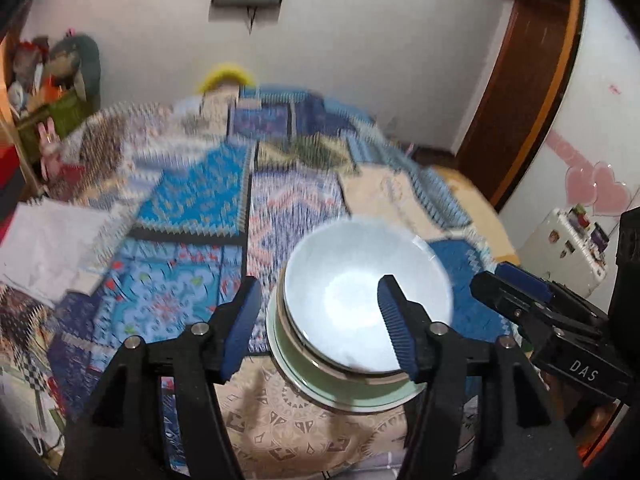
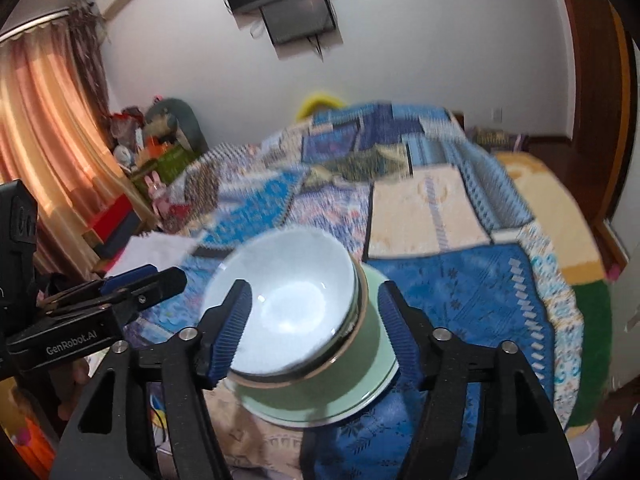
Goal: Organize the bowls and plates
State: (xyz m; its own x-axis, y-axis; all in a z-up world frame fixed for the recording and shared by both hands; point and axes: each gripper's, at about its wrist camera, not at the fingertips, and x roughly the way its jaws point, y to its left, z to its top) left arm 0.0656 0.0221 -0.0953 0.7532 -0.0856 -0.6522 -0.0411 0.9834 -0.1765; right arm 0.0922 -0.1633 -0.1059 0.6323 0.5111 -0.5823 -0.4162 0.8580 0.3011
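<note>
Patchwork quilt (image 1: 192, 208) covers the bed, w/ white paper (image 1: 48, 248) at its left edge, a cluttered shelf (image 2: 136, 148) by the curtain (image 2: 48, 128), and a wall TV (image 2: 298, 12) above. White bowl (image 1: 360, 296) sits mouth-up, nested in a brown-rimmed bowl on a green plate (image 1: 344, 394) on the quilt near its front edge; round stack, so no long axis. Left gripper (image 1: 320, 320) and right gripper (image 2: 316, 328) both spread wide, grasping nothing, pads flanking the stack, which blocks a straight reach fwd.
</note>
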